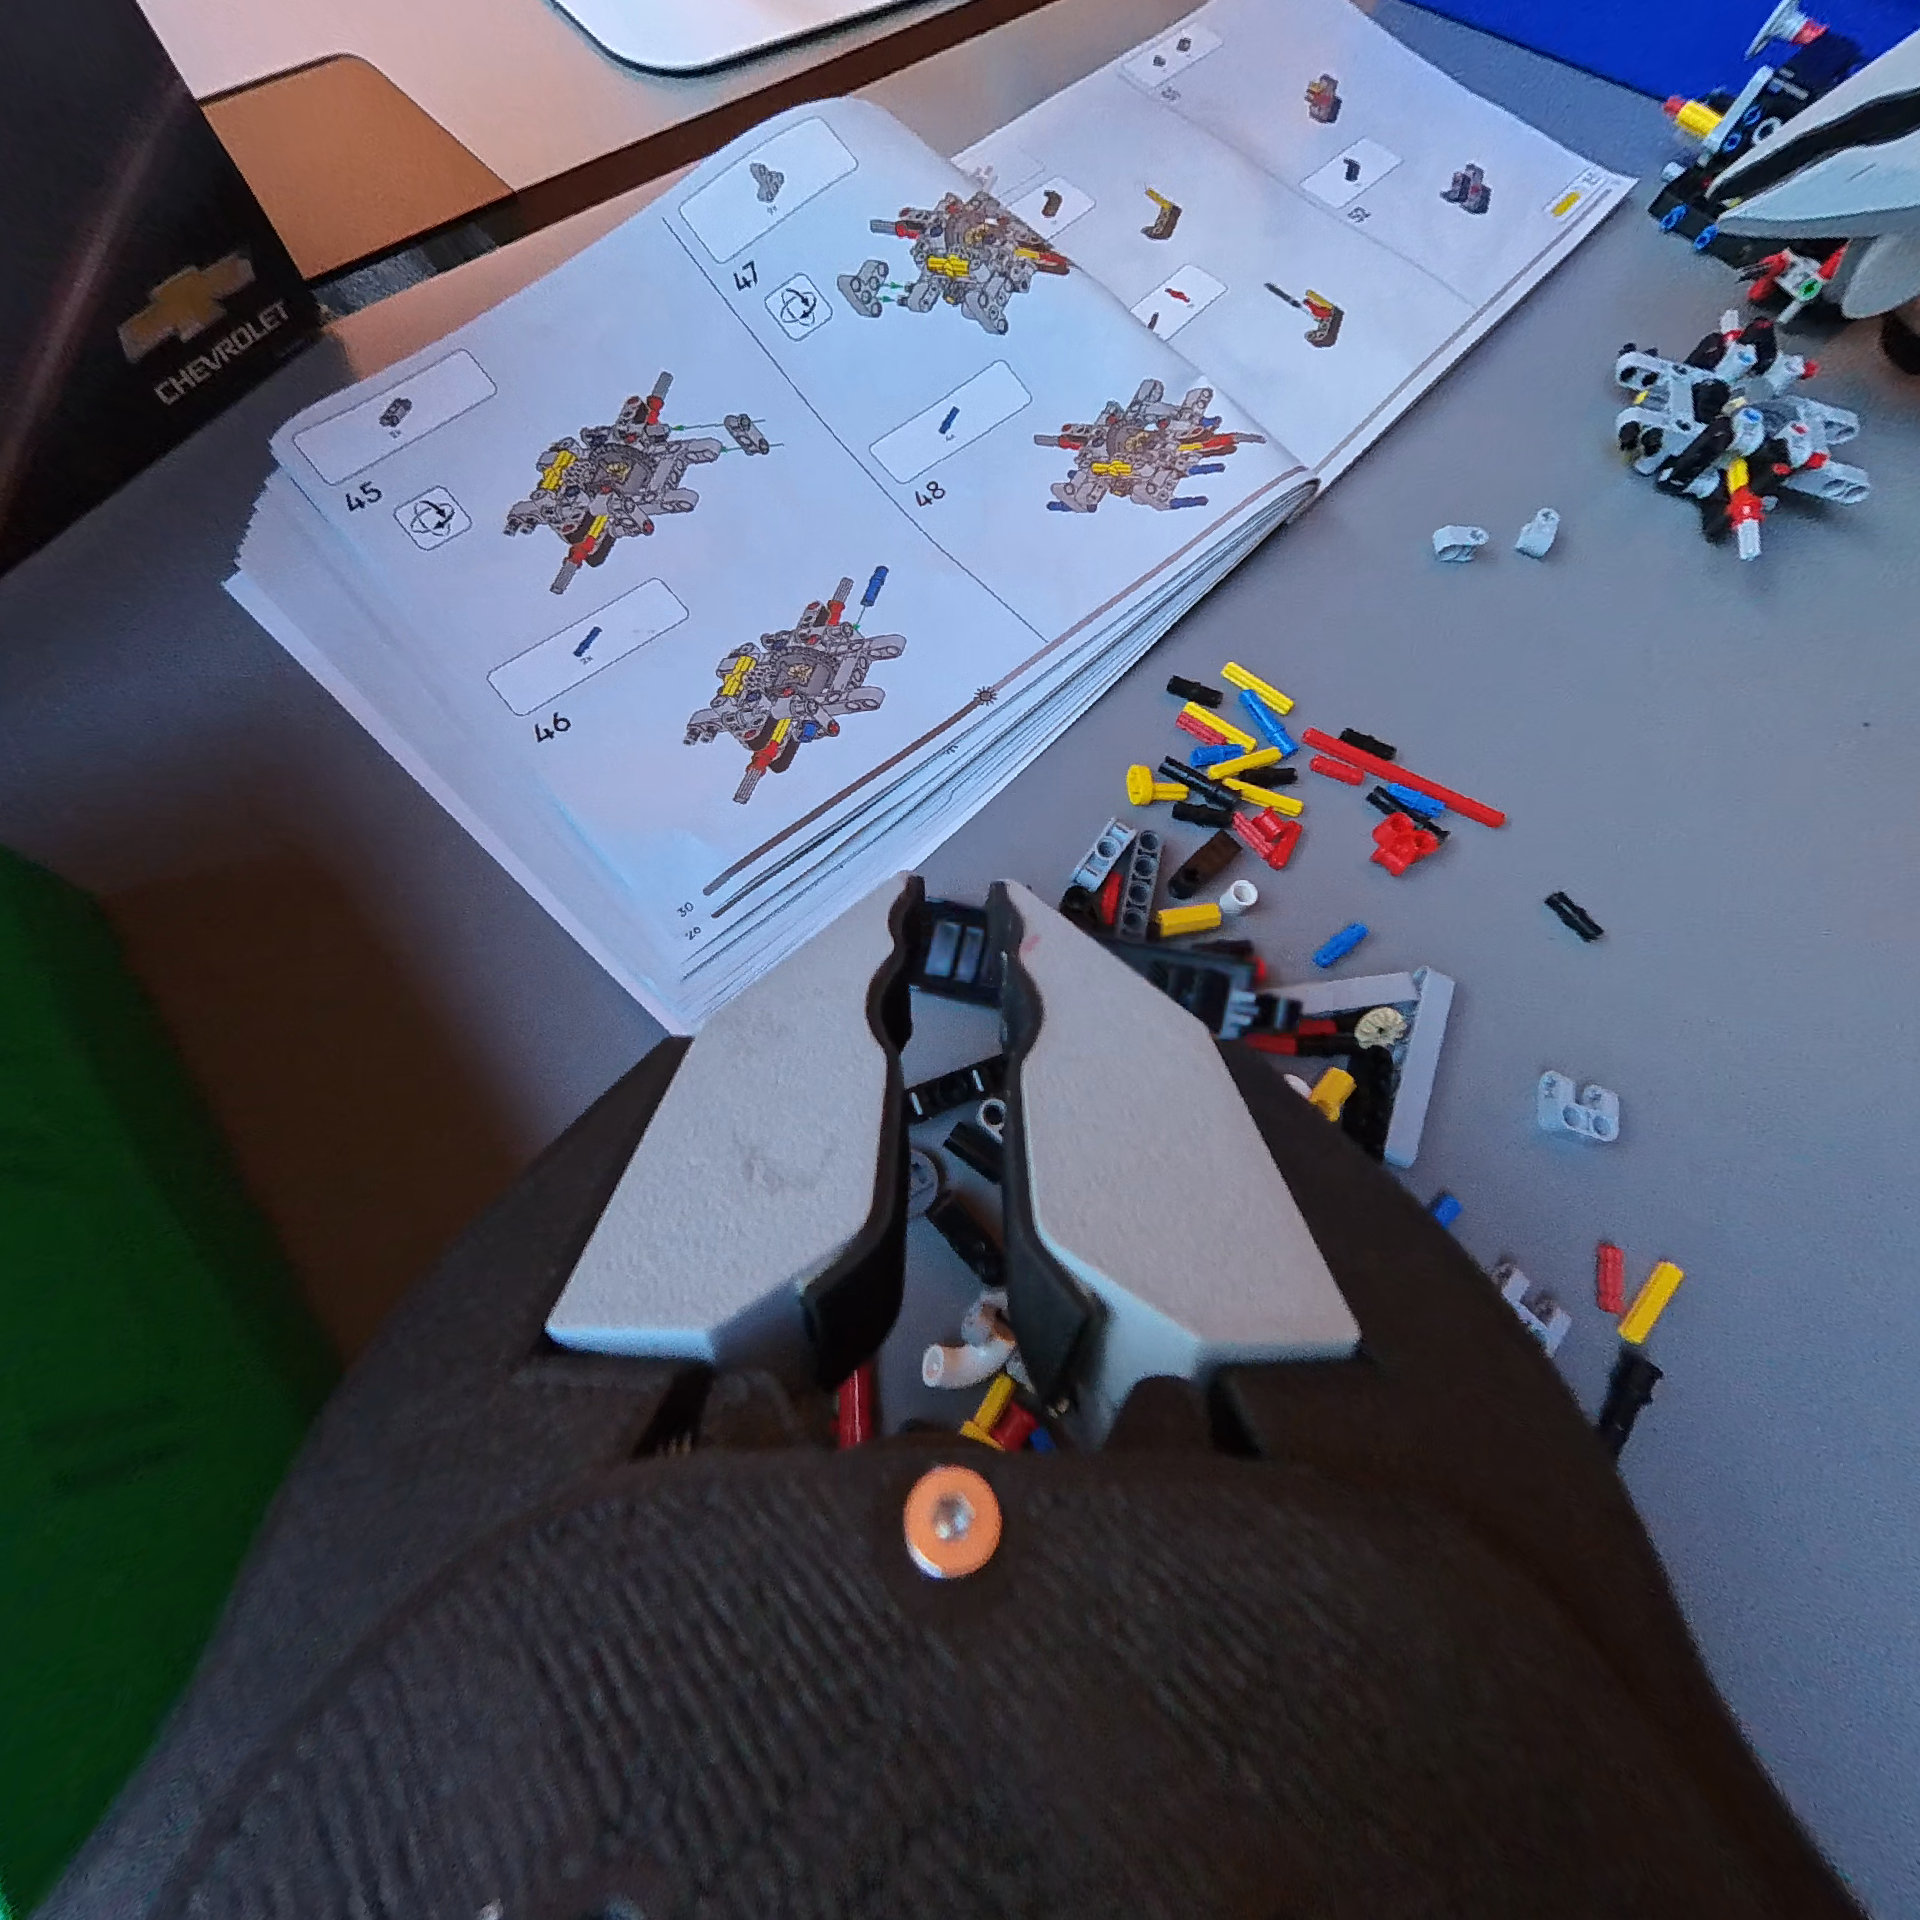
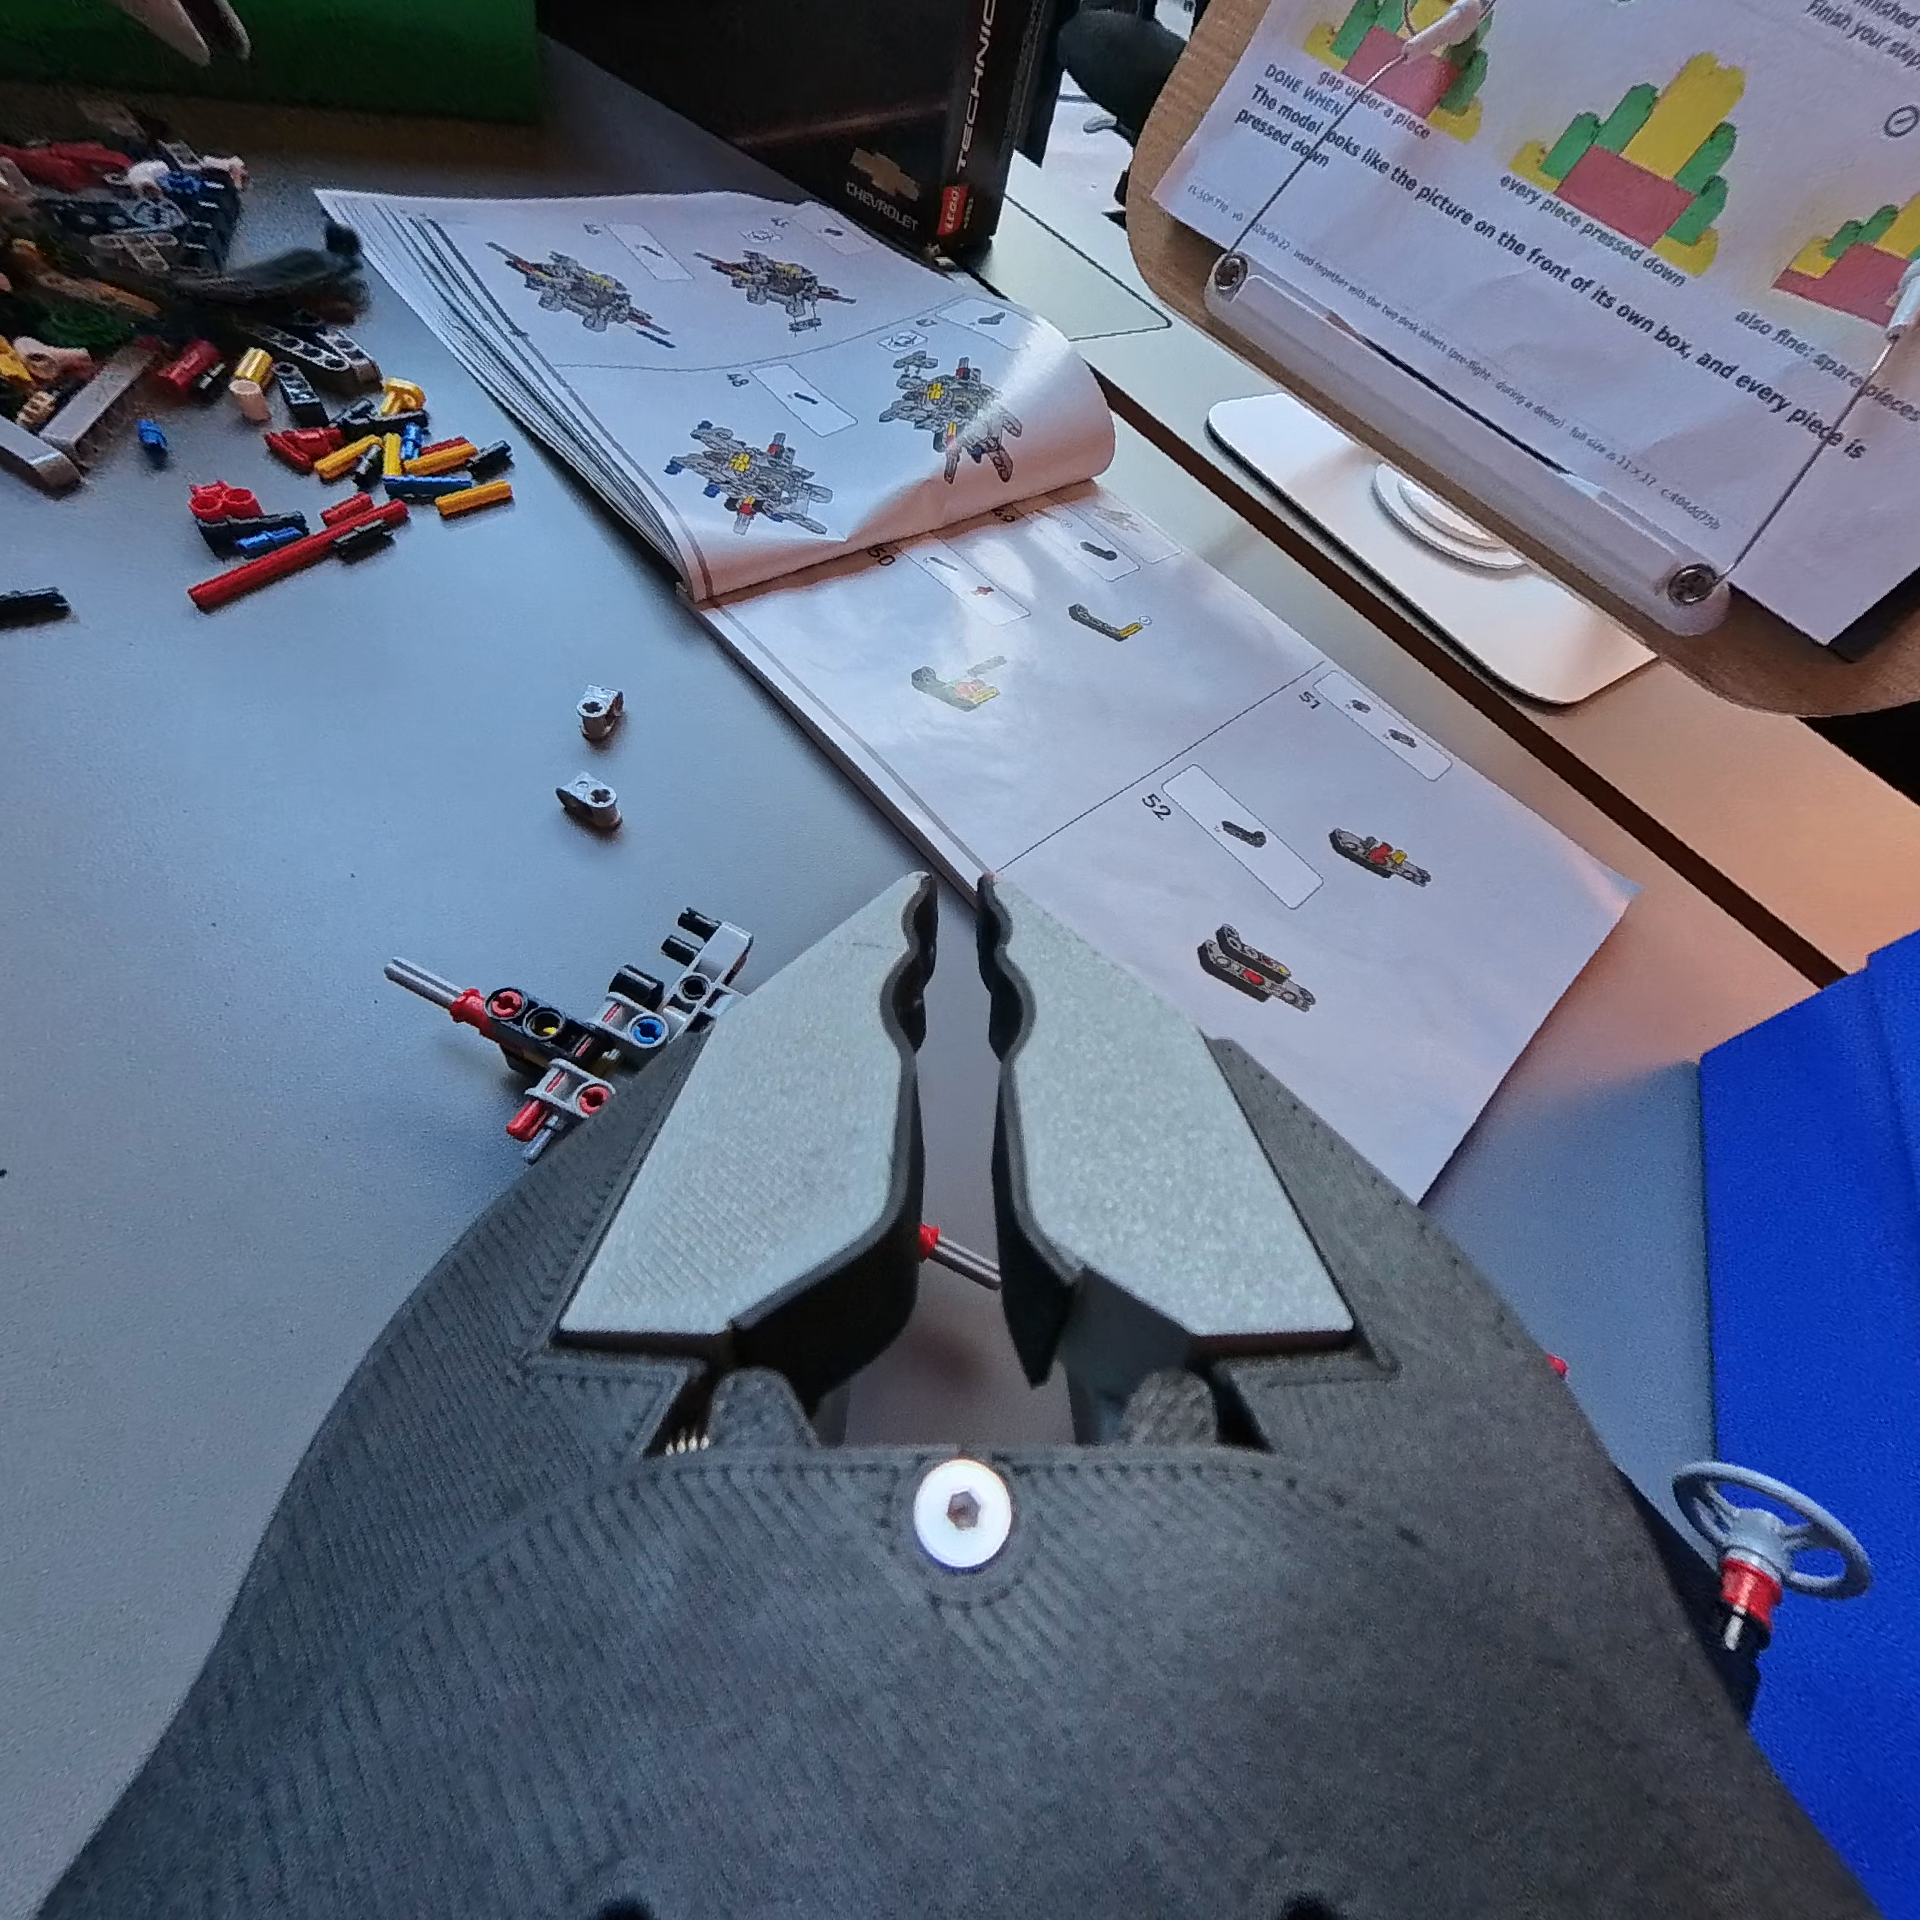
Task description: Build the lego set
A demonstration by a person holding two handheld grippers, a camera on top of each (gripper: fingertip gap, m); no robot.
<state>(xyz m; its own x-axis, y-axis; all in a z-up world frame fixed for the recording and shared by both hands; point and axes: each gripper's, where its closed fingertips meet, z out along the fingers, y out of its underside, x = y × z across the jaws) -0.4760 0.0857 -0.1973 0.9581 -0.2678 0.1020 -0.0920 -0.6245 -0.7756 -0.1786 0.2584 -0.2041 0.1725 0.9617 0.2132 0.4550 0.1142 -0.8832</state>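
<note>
Covering the grey desk (image 2: 312, 883) — bricks (image 1: 1278, 769), open booklet (image 1: 727, 468); left tongs (image 1: 956, 914) pinch a black piece (image 1: 954, 951), right tongs (image 2: 956, 904) bare.

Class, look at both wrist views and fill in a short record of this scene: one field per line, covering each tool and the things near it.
Surface: grey table
Left tool: fingers slightly apart, dark piece between the tips; grip unclear
Right tool: fingers slightly apart, nothing between the tips
Nearest right tool: small brick assembly, to its left
Open instruction booklet: ahead of both tools
Loose coloured pins: beside the booklet
</note>
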